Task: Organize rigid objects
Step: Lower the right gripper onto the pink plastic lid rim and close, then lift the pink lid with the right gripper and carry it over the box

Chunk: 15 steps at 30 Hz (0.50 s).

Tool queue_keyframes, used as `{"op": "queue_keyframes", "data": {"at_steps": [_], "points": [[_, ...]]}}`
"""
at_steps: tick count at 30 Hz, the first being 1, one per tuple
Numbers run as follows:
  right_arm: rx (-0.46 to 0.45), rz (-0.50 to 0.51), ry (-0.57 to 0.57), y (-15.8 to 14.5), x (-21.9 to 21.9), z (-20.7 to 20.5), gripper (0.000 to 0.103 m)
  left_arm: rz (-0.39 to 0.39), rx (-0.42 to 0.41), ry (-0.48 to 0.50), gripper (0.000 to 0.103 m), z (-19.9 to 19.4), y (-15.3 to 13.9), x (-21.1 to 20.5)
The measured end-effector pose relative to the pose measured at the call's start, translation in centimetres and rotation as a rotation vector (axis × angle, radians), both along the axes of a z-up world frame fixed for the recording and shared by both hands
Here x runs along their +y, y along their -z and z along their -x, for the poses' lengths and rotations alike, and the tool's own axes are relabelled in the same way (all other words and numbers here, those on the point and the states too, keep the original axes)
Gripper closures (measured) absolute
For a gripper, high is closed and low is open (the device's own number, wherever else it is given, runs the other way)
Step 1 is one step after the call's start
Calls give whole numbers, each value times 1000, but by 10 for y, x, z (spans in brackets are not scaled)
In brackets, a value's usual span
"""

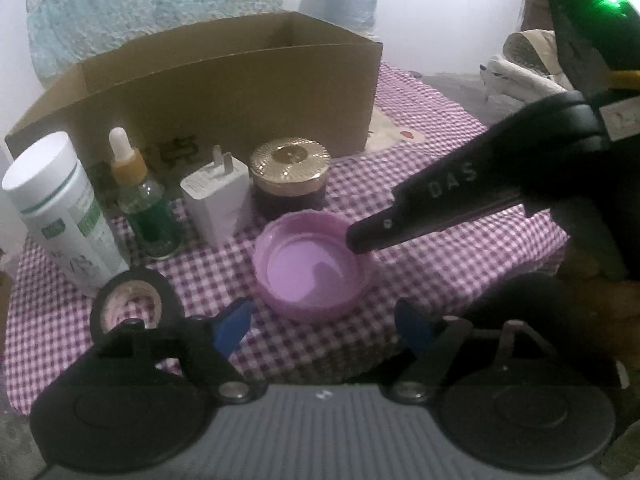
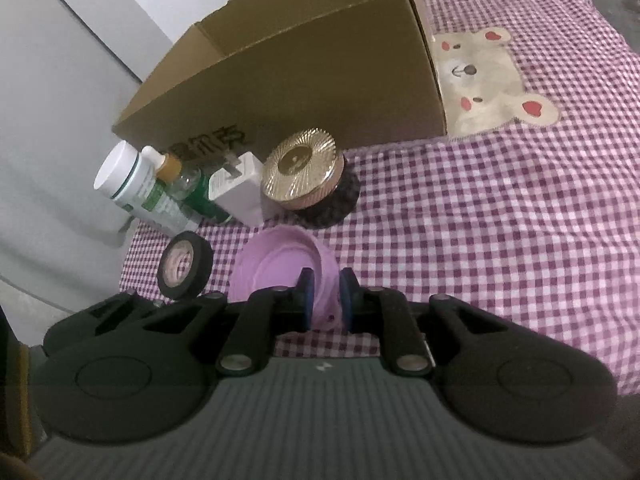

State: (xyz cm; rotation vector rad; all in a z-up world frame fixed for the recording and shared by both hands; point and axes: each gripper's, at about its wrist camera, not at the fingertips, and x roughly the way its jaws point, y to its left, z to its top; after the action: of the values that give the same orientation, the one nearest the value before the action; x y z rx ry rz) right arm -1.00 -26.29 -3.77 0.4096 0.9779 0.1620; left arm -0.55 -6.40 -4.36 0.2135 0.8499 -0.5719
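Now | pink lid (image 2: 276, 268) rim pinched in right tool (image 2: 326, 296) (upturned) | left tool (image 1: 324, 326) apart

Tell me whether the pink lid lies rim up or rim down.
Rim up: the pink lid shows its hollow inside, and the right gripper pinches its wall.

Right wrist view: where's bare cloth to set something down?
Free: the checked cloth right of the pink lid, below the bear patch. Crowded: the strip before the box, with white bottle, dropper bottle, charger, gold-lidded jar and tape roll.
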Motion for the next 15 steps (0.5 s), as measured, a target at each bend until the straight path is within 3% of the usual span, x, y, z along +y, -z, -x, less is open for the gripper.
{"op": "queue_keyframes", "data": {"at_steps": [15], "points": [[0,55,-46,7,12,-14,87,-58,-10,25,24,-27,12,-22]]}}
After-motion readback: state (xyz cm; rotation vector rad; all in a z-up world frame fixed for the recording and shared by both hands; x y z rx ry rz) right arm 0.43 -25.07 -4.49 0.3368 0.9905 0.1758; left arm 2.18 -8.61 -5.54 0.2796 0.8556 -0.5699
